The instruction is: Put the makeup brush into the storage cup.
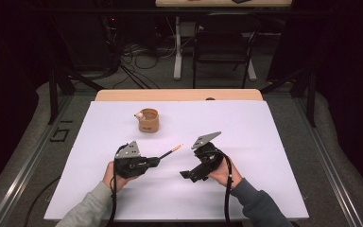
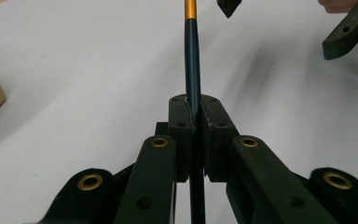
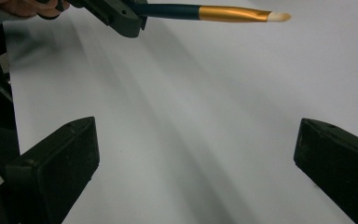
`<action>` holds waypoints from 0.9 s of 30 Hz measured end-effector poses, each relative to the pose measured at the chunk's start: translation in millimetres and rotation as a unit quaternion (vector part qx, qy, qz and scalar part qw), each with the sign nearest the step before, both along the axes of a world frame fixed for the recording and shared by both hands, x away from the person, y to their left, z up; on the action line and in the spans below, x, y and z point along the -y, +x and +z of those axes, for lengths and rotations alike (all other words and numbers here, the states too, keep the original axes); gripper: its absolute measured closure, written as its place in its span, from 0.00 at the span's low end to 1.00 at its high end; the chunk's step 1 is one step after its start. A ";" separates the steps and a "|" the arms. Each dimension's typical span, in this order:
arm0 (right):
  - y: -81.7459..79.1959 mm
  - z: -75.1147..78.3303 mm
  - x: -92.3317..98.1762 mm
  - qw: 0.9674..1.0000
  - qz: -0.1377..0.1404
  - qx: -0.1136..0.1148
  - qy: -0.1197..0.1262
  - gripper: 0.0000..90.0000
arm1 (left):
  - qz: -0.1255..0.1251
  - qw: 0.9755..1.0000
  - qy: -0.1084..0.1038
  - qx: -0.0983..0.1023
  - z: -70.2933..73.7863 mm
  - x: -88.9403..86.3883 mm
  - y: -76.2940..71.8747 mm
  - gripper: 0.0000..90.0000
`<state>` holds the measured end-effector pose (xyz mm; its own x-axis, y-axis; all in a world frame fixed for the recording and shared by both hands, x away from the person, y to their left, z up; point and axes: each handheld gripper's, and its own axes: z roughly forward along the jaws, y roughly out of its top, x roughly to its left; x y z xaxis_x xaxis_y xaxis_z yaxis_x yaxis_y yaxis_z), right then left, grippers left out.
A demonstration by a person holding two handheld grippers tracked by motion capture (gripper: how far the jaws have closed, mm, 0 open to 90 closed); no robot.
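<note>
Left gripper (image 1: 157, 162): we see its jaws pressed together on the brush (image 1: 170, 152), pinching the dark handle.
Brush: we find it held above the white table (image 1: 264, 142), gold ferrule and pale tip pointing toward the right gripper (image 1: 185, 175).
Right gripper: we see its jaws spread wide, nothing between them, just beside the brush tip.
Cup (image 1: 148, 120): we note it farther back on the table, well apart from both grippers.

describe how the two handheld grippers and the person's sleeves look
Both the left gripper and right gripper are black, each topped by a grey three-cornered plate and trailing a black cable. Brass-coloured rivets stud the left one's linkage. The sleeves are grey.
</note>
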<state>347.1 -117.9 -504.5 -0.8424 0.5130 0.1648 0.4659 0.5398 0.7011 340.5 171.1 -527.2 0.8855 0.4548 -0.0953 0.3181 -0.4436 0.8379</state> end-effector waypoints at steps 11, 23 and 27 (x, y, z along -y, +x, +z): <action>2.1 -0.8 -5.1 1.000 -0.008 -0.002 0.009 0.00 | 0.032 0.999 -0.016 0.014 0.2 3.6 -2.4 0.94; 6.1 -1.3 -6.1 0.999 -0.025 -0.003 0.028 0.00 | 0.051 0.998 -0.040 0.017 -1.4 3.0 -1.8 0.94; 6.6 0.4 -6.6 0.999 -0.029 0.001 0.039 0.00 | 0.055 0.997 -0.044 0.019 -1.1 4.1 -3.1 0.94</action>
